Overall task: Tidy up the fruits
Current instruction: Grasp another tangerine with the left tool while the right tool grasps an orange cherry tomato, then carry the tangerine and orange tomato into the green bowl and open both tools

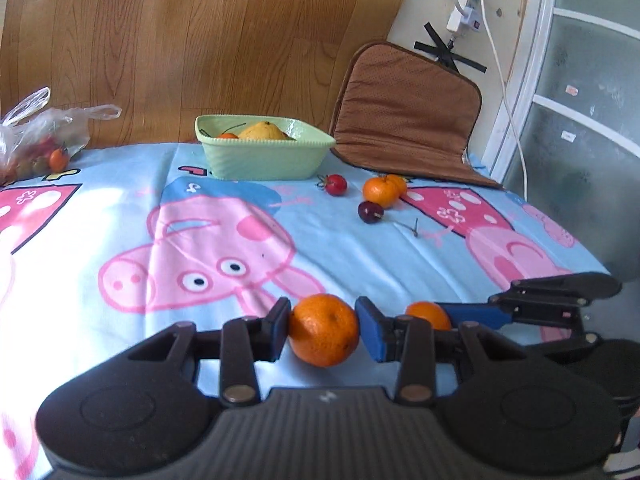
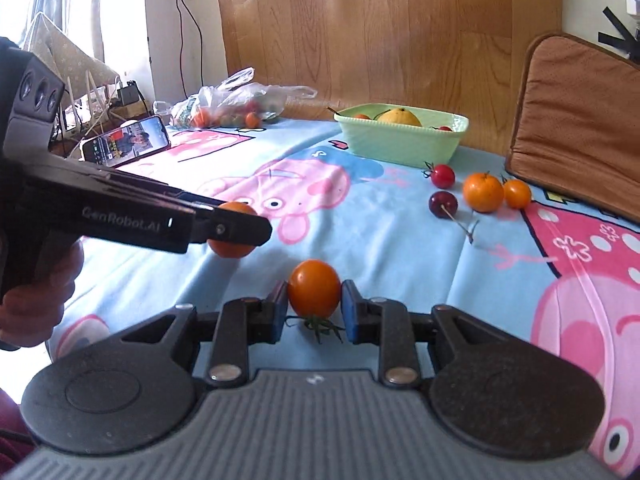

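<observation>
Lying between claws and green bowl [image 1: 264, 160]: cherries [image 1: 370, 212], small oranges [image 1: 380, 191].

Bag [image 1: 36, 140] contents blurred; bowl [image 2: 400, 138] wall hides fruit bottoms.

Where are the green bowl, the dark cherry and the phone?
green bowl [image 1: 264, 162]: left wrist view, on its front wall.
dark cherry [image 2: 442, 203]: right wrist view, middle of the fruit.
phone [image 2: 126, 141]: right wrist view, on its lit screen.

Black tool [image 2: 314, 312], blue pads [image 2: 352, 312], silver pivots.
</observation>
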### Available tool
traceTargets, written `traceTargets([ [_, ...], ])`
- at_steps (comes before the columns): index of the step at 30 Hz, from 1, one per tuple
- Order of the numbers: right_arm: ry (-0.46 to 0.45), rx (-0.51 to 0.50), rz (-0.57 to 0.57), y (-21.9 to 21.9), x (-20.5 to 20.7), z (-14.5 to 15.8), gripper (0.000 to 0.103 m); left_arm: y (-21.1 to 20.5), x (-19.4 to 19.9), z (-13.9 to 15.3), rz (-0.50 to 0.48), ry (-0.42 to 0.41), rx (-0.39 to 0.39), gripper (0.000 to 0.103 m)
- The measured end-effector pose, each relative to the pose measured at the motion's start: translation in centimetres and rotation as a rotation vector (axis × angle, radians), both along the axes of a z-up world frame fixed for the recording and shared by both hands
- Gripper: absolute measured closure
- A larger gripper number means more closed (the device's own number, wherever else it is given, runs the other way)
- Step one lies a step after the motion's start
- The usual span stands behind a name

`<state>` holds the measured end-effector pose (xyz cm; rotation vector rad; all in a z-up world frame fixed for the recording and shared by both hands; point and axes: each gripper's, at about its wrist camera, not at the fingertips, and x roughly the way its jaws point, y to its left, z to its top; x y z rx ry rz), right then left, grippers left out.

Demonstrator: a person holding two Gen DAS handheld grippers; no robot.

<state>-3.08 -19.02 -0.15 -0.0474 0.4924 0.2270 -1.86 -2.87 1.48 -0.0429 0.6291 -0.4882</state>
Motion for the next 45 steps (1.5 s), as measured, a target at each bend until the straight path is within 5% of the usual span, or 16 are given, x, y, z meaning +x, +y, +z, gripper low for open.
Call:
traceTargets([
  [6,-0.012,-0.044,-0.016,0.5,-0.7,-0.9,0.071,-0.3,-0.4,-0.9,0.023,-0.001,0.035,0.064],
  [10,-0.026,-0.024,-0.027,0.3,-0.8,-1.1,0.07,-0.7,-1.0,-0.6,0.03,-0.038,0.073,0.051],
  [13,-0.026,-0.013,-0.029,0.2,-0.8,-1.1,0.07,-0.9,-1.1,-0.7,0.026,-0.042,0.081,0.053],
  [16,-0.029,-0.014,-0.026,0.3,-0.9,-1.2,0.071,-1.0,-1.1,-1.1,0.016,-0.029,0.083,0.067],
  [22,-0.032,0.064,-0.025,-1.0,0.5,0.5,0.073,-0.8,0.6,0.9,-0.016,-0.042,0.06,0.067],
  [28,-0.07,0.155,-0.01,-4.3,7.2,7.5,0.072,-0.6,8.9,8.2,0.007,-0.125,0.042,0.067],
  [32,-0.127,0.131,-0.075,-6.3,13.4,11.9,0.072,-0.3,16.9,10.8,0.083,-0.098,0.023,0.067],
  [39,-0.047,0.147,-0.148,-8.7,22.3,9.5,0.072,-0.7,28.5,7.1,0.187,0.056,0.007,0.067],
  [45,0.058,0.213,-0.151,-9.6,27.5,6.5,0.072,-2.4,32.8,3.4,0.191,0.128,0.05,0.067],
])
